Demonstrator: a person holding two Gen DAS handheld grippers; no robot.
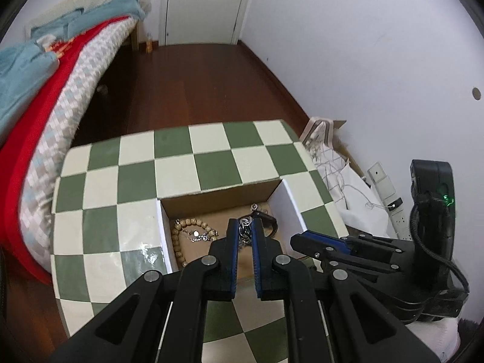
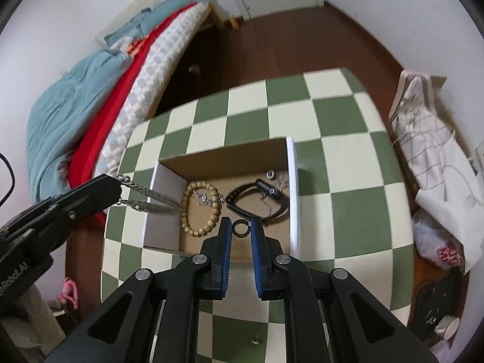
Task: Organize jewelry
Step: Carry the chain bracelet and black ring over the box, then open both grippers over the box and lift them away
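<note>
The left gripper (image 1: 245,227) is pinched down on a silver chain (image 1: 245,229), its blue pads narrow with the links bunched between the tips, and in the right wrist view that same chain (image 2: 145,195) trails in two strands from the tips, apparently slanting down over the left wall of the cardboard box (image 2: 224,151). The right gripper (image 2: 241,227) stands a little apart, and a small black ring (image 2: 241,229) sits in the gap between its fingers; whether the pads actually grip it I cannot tell. Both tools hang over the open box, which stands on the green-and-cream checkered bench (image 2: 348,187). Inside already: a wooden bead bracelet (image 2: 199,208) on the left with a small silver piece lying across it, a black band (image 2: 254,201) in the middle, and small silver bits near the right wall. To do this well, I judge the chain should be carried clear over the left wall and lowered towards bare cardboard, away from the beads, so the links pile rather than snag or drape on the rim; release only once the strands are inside. A small pin (image 2: 256,340) waits on the bench near the right gripper's base.
</note>
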